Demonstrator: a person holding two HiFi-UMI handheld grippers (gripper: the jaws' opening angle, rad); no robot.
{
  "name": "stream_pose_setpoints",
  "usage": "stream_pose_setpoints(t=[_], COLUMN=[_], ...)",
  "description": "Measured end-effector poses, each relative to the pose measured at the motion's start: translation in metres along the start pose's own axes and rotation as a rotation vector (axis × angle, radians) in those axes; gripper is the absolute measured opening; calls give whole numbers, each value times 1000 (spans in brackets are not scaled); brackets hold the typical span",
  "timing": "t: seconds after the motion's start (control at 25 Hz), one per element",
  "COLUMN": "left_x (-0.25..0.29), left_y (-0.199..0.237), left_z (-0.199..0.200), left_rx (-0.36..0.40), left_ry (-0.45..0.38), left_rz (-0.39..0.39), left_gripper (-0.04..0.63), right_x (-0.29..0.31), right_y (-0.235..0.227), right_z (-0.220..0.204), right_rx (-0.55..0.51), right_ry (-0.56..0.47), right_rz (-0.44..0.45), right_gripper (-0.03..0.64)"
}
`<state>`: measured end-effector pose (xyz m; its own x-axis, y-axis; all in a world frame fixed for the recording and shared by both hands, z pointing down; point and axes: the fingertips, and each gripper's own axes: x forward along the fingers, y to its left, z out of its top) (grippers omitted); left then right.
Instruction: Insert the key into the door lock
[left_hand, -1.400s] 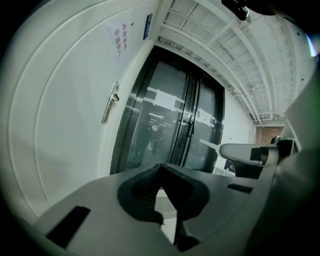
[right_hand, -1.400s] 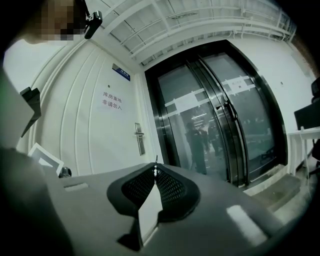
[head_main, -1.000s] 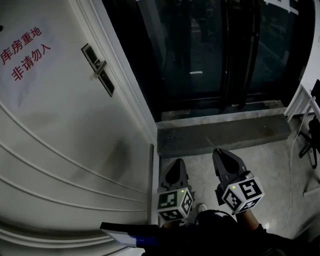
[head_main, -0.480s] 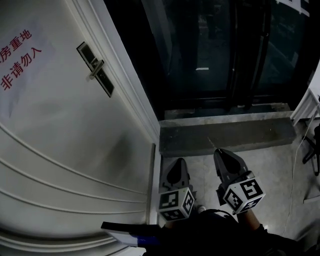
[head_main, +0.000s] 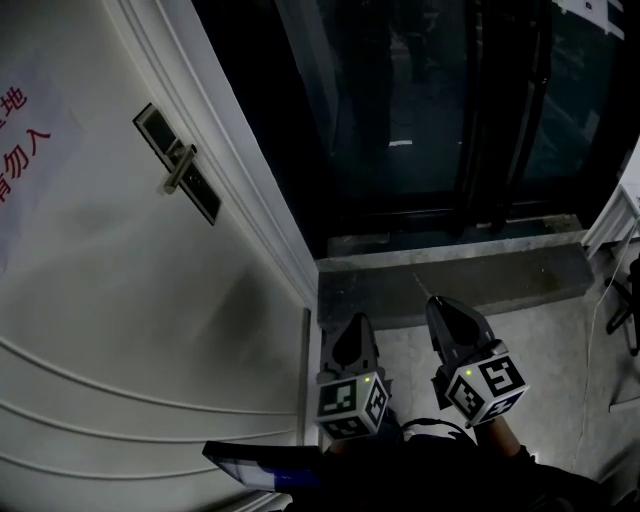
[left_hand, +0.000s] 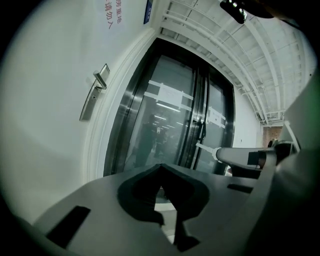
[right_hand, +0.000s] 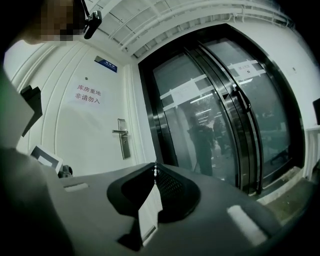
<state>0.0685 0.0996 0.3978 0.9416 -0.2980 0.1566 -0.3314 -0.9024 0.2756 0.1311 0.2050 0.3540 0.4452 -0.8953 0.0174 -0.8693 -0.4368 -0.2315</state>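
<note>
Fingers (right_hand: 172, 190) of the right gripper (head_main: 438, 302) were closed on a small metal key (right_hand: 155, 168) at their tips; the left gripper (left_hand: 161, 169) was closed, empty. The door lock (right_hand: 123, 139) stood well ahead, left of the fingertips.

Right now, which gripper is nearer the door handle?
Left. The left gripper is below and right of the handle; the right gripper, pinching the key, is farther right.

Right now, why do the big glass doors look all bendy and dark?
Left gripper view and right gripper view: wide lenses bow the black-framed glass doors and darken the corners. Head view: the glass is dim, the white panelled door brighter.
</note>
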Motion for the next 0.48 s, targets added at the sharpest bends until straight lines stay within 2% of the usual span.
stream_pose_setpoints(t=[0.2,0.48], left_x=[43,85], left_y=[24,70], left_z=[24,43], left_rx=[5,-3], left_ry=[-14,-18], left_rz=[-11,8], left_gripper=[0,0], right_x=[52,120], right_y=[-8,-7], right_z=[13,10], right_rx=[-19,-23], right_ry=[-17,-1], right_rz=[0,21], right_gripper=[12,12])
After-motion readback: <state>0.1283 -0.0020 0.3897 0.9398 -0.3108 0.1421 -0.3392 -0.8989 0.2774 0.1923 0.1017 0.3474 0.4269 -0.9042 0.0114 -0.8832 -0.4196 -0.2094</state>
